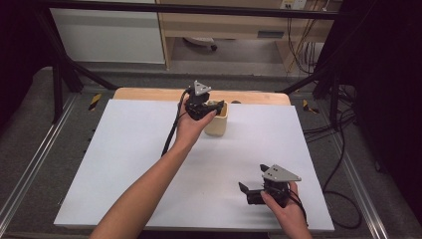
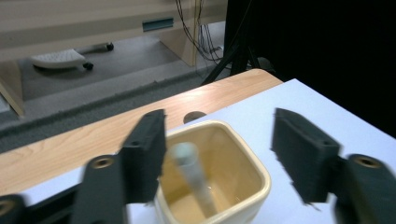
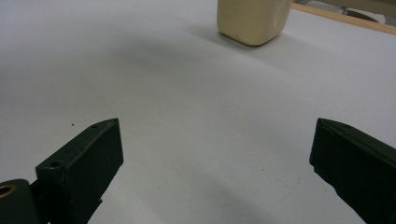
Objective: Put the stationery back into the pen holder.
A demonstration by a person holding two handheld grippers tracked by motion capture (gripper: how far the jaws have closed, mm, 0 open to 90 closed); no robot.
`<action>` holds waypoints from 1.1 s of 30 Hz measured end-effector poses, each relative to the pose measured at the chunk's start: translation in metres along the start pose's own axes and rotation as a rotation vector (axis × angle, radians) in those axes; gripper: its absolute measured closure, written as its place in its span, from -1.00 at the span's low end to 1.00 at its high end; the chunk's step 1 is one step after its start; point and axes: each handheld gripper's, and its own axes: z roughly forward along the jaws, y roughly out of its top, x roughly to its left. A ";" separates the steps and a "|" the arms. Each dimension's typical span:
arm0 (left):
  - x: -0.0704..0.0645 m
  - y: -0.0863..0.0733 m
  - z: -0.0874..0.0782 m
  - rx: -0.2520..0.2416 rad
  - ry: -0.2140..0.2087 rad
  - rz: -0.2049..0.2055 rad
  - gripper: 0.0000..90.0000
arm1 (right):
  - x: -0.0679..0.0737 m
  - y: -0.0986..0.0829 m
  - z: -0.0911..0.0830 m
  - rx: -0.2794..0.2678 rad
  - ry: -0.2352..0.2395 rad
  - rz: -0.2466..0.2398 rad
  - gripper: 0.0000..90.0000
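The cup [image 2: 212, 179] stands near the table's far edge, a white stick [image 2: 194, 179] leaning inside. The left gripper [image 2: 219, 154] is held over it, jaws wide, probably just released; the right gripper [image 3: 215, 172] is kept idle, jaws wide.

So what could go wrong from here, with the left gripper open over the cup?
1. The left gripper has one jaw at the rim of the cup, so a sideways move might tip it.
2. The white stick leans loose inside the cup; a jaw closing off-centre may push it instead of gripping it.
3. The cup stands near the table's far edge and could slide toward it.
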 end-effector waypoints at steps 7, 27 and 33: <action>0.007 -0.004 -0.018 -0.008 0.015 -0.025 -0.86 | -0.001 0.000 0.000 0.002 -0.003 -0.003 -0.93; 0.041 -0.034 -0.079 -0.025 -0.008 -0.061 -0.89 | -0.003 0.000 0.001 0.007 -0.007 -0.010 -0.93; 0.046 -0.046 -0.095 -0.011 -0.008 -0.065 -0.89 | -0.005 -0.001 -0.001 0.007 -0.012 -0.006 -0.93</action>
